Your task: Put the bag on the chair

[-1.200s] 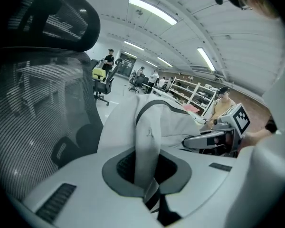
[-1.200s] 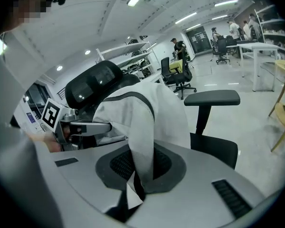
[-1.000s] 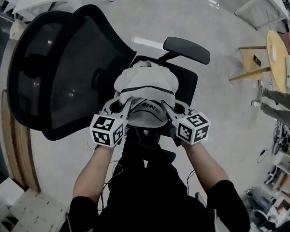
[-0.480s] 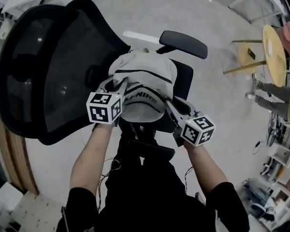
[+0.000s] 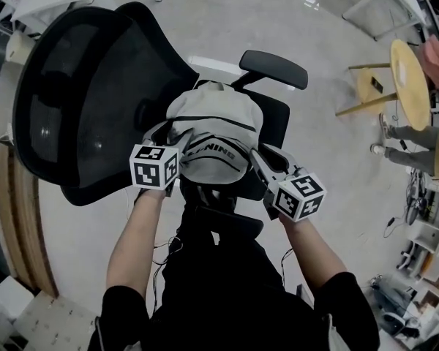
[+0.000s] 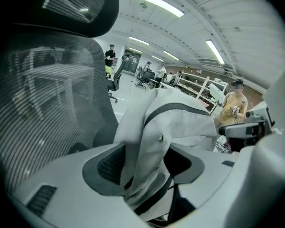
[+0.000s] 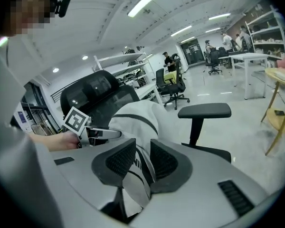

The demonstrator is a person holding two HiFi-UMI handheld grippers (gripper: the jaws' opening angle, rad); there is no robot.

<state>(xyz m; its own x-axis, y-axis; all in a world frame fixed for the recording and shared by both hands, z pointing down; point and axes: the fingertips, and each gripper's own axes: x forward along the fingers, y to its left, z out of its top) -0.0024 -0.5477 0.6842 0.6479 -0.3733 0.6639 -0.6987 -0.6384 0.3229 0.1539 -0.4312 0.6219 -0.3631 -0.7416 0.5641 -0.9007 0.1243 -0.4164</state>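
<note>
Releasing seems the step: the bag (image 5: pixel 212 126) rests on the chair (image 5: pixel 276 119) seat, centre frame. Left tool (image 6: pixel 145 161) opening, right tool (image 7: pixel 142 159) closing, cloth loose inside both. Next, draw both clear.

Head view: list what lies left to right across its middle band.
Chair's mesh backrest → left gripper, jaws opening with bag fabric between them → bag → right gripper, jaws closing with bag fabric between them → round wooden table.
</note>
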